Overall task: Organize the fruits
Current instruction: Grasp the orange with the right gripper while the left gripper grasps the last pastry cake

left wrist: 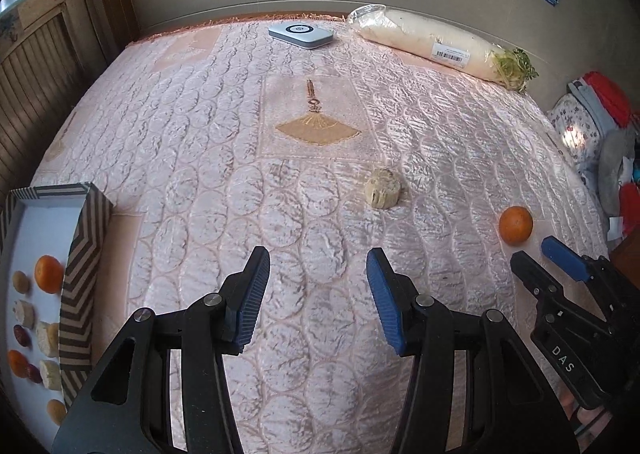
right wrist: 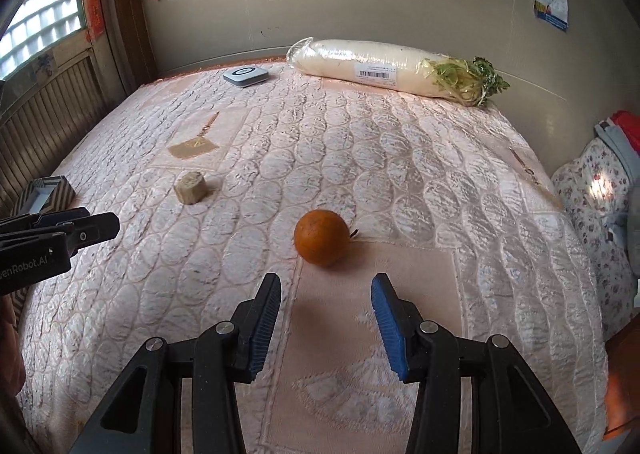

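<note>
- Far left, a striped box (left wrist: pixel 86 254) sits on the quilted bed cover (left wrist: pixel 280 194), with 2 oranges (left wrist: pixel 49 274) and several pale and dark pieces inside
- The left gripper (left wrist: pixel 318 294) hangs over bare cover, its 2 blue pads parted about halfway, nothing between them, touching nothing
- A beige lump (left wrist: pixel 383 189) lies ahead of it, slightly right
- A loose orange (right wrist: pixel 322 237) rests on the cover just ahead of the right gripper (right wrist: pixel 326 318), whose jaws stand partly apart and empty, short of the fruit
- A wrapped white radish (right wrist: pixel 384 68) lies at the far edge
</note>
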`<state>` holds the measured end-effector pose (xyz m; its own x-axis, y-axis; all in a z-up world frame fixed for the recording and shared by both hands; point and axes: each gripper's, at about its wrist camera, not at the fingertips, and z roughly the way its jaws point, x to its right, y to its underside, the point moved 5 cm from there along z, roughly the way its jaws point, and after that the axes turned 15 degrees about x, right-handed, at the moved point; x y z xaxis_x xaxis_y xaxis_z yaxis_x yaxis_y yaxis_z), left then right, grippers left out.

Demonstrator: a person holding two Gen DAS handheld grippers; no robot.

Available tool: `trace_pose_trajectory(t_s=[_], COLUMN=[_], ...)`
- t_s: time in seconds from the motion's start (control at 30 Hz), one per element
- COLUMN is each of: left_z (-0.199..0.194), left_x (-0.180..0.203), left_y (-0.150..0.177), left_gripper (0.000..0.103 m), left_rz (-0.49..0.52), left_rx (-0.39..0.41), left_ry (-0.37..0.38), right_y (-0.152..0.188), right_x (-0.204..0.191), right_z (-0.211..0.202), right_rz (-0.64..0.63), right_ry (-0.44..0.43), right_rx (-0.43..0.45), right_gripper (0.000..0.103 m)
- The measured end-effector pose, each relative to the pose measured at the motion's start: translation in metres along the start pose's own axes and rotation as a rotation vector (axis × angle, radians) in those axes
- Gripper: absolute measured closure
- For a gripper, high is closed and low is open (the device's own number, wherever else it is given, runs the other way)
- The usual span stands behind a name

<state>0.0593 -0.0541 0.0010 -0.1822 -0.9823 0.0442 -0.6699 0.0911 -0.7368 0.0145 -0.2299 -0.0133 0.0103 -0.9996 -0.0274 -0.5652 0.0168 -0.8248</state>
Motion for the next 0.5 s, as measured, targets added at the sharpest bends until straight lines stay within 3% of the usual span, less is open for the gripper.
trace_pose_trajectory(t_s=[0.2,0.23,0.5], left_z=[0.022,0.026,0.049], left_x=[0.01,0.012,0.031], left_y=[-0.011,-0.013,-0.03], left_gripper=[0.052,0.052,0.052], left_rz=[-0.017,-0.019,-0.016], left_rx=[-0.039,-0.047,-0.06], left_ry=[0.028,0.034,0.073], right_y=[-0.013,-0.013,-0.011], right_x=[0.0,0.001,0.005], right_z=[0.026,0.028,0.025], right_rz=[-0.019,-0.013,0.011], right_ry=[-0.011,-0.014,-0.031], right_rx=[0.011,0.01,-0.003], right_gripper=[0.059,0.072,0.072])
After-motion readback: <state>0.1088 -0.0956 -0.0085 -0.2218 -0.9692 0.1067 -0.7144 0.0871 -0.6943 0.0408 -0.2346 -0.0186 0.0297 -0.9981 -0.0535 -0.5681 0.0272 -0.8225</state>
